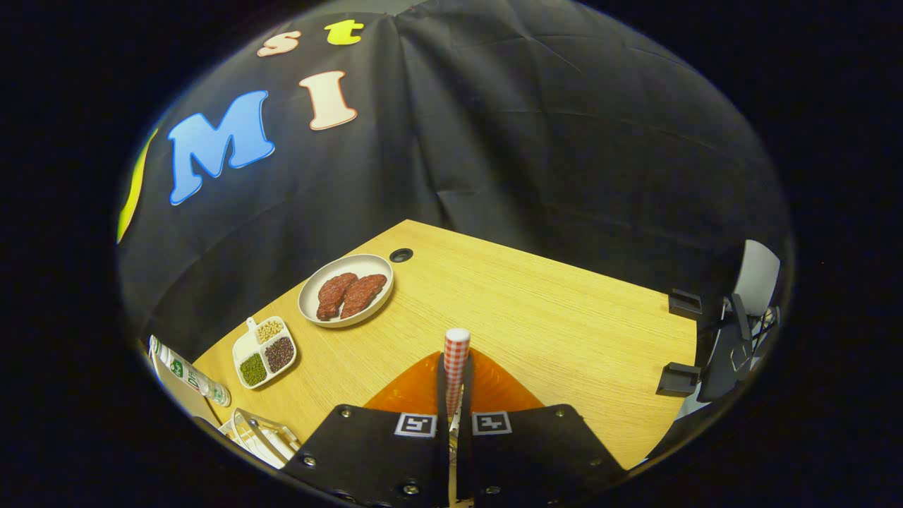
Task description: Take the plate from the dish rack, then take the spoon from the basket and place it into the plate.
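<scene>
- The jaws (456, 395) are clenched on the spoon (456, 356), pressing it from both sides; its red-and-white checked handle stands up between and just beyond them
- Directly under the jaws lies the orange plate (413, 391) on the wooden surface (564, 317), showing on either side of them
- Ahead and to the left, well apart from the orange plate, sits a round white dish (308, 300) holding two brown slabs of meat (350, 294)
- Nearer, also on the left, a small white divided tray (243, 349) holds beans and seeds in separate compartments
- Beside that tray lies a bottle (187, 374) at the surface's edge
- A white wire dish rack (257, 437) sits just left of the jaws
</scene>
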Action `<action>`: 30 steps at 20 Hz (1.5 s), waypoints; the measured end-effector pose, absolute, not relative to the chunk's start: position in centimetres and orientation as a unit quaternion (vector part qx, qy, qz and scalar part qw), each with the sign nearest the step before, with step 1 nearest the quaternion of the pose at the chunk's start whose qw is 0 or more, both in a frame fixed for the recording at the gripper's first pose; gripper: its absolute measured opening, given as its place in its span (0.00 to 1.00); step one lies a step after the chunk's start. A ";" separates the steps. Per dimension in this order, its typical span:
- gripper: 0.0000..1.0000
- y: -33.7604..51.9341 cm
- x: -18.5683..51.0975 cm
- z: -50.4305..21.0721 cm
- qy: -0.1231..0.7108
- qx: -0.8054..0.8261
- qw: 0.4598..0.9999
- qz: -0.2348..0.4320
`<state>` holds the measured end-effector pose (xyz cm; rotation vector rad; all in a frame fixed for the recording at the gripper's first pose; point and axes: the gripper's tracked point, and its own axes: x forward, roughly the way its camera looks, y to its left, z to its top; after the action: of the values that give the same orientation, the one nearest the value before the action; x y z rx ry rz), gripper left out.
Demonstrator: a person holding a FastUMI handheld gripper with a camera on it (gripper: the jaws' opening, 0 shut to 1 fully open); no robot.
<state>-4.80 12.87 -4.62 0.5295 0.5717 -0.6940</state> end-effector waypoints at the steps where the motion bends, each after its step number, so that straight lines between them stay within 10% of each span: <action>1: 0.04 13.1 -4.8 -4.3 0.269 0.251 0.869 -0.332; 30: 0.04 14.2 -6.3 10.3 0.141 0.110 0.947 -0.268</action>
<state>-6.26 14.20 10.30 0.2231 0.2881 -0.5459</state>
